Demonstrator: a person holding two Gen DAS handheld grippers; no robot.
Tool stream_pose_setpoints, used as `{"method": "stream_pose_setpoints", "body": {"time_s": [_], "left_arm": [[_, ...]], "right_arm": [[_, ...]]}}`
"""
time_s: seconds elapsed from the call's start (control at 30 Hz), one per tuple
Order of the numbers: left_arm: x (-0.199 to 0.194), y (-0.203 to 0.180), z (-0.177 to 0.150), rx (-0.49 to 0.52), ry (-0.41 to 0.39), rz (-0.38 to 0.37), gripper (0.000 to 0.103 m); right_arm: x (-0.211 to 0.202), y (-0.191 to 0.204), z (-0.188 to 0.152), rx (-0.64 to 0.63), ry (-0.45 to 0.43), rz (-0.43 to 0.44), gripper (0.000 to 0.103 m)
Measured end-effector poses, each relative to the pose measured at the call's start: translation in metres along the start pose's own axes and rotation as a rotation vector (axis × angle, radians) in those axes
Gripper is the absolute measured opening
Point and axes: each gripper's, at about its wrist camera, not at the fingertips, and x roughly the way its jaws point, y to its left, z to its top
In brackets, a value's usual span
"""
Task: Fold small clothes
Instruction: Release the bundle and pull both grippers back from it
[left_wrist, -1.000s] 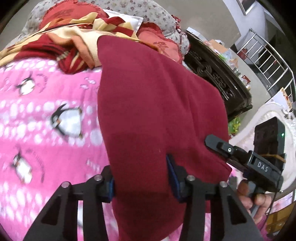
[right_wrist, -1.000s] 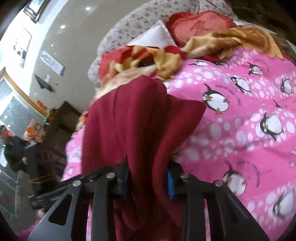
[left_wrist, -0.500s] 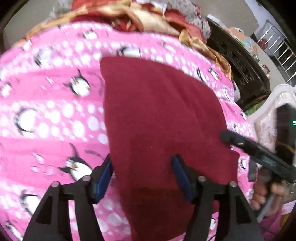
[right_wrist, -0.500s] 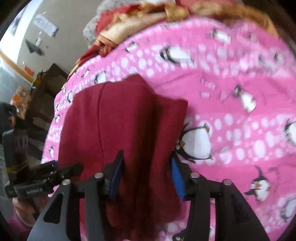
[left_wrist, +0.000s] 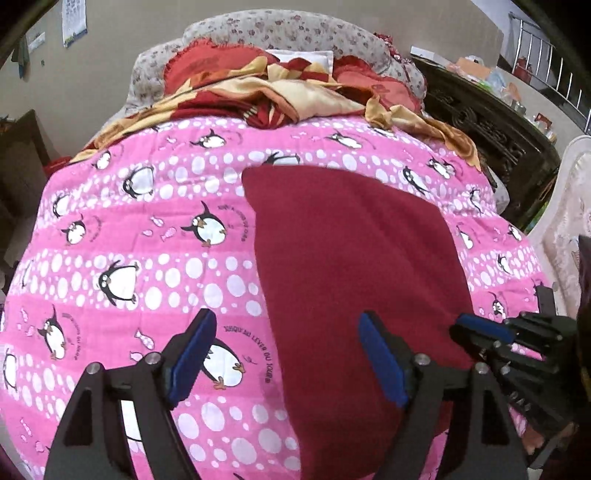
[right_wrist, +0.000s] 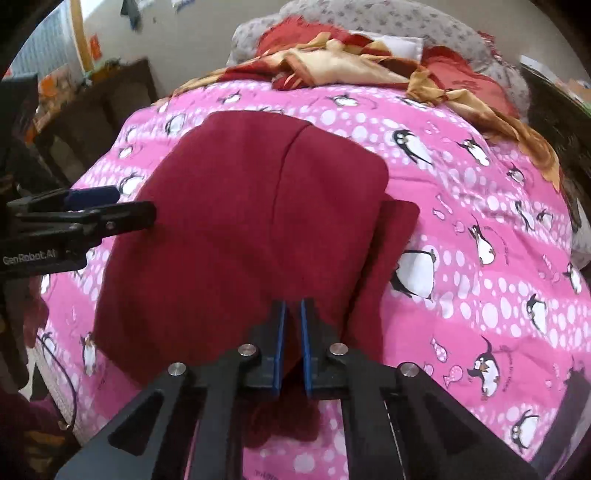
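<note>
Since the earlier frames, both grippers had lowered the dark red garment (left_wrist: 354, 258) from a hanging drape onto the pink penguin-print quilt (left_wrist: 122, 236), where it lay spread nearly flat, and the left gripper (left_wrist: 286, 360) had let go of it.

Nearest the left wrist camera, the left gripper's blue-padded fingers stood wide apart, empty, straddling the garment's near left edge: one finger over bare quilt, the other over the red cloth. To its right in that view, the right gripper (left_wrist: 480, 334) reached in at the garment's right border.

From the right wrist camera, the right gripper (right_wrist: 291, 345) had its fingers drawn close together, clamped on a fold of the garment (right_wrist: 236, 229) at its near edge. A seam ran up the cloth away from the fingers, and a narrower flap of the same fabric stuck out under the right side. The left gripper (right_wrist: 110, 206) showed at the left of this view, over the garment's far-left border.

Farther up the bed, beyond the garment's top edge, a crumpled red and gold blanket (left_wrist: 273, 92) was heaped against grey floral pillows (left_wrist: 280, 31). Dark wooden furniture (left_wrist: 495, 122) stood alongside the bed on the right.
</note>
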Motion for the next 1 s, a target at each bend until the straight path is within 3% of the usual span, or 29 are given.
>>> {"method": "stream_pose_setpoints", "body": {"time_s": [0.2,0.33,0.4,0.8,0.93,1.0], "left_arm": [[-0.018,-0.007,0.002,0.016,-0.061,0.029,0.083],[-0.031,-0.008,0.003,0.011,-0.09,0.027,0.083],[-0.037,-0.009,0.002,0.005,-0.103,0.029,0.083],[-0.06,-0.013,-0.004,0.011,-0.186,0.062,0.083],[-0.062,-0.015,-0.006,0.012,-0.198,0.07,0.083],[-0.062,-0.015,-0.006,0.007,-0.198,0.069,0.083]], "right_arm": [[-0.032,-0.001,0.005,0.06,-0.067,0.046,0.013],[-0.056,0.009,0.009,0.099,-0.172,0.021,0.035],[-0.061,0.011,0.012,0.119,-0.192,0.009,0.036],[-0.061,0.024,0.019,0.138,-0.193,-0.036,0.04],[-0.06,0.023,0.02,0.149,-0.194,-0.05,0.058],[-0.06,0.023,0.02,0.149,-0.189,-0.056,0.061]]}}
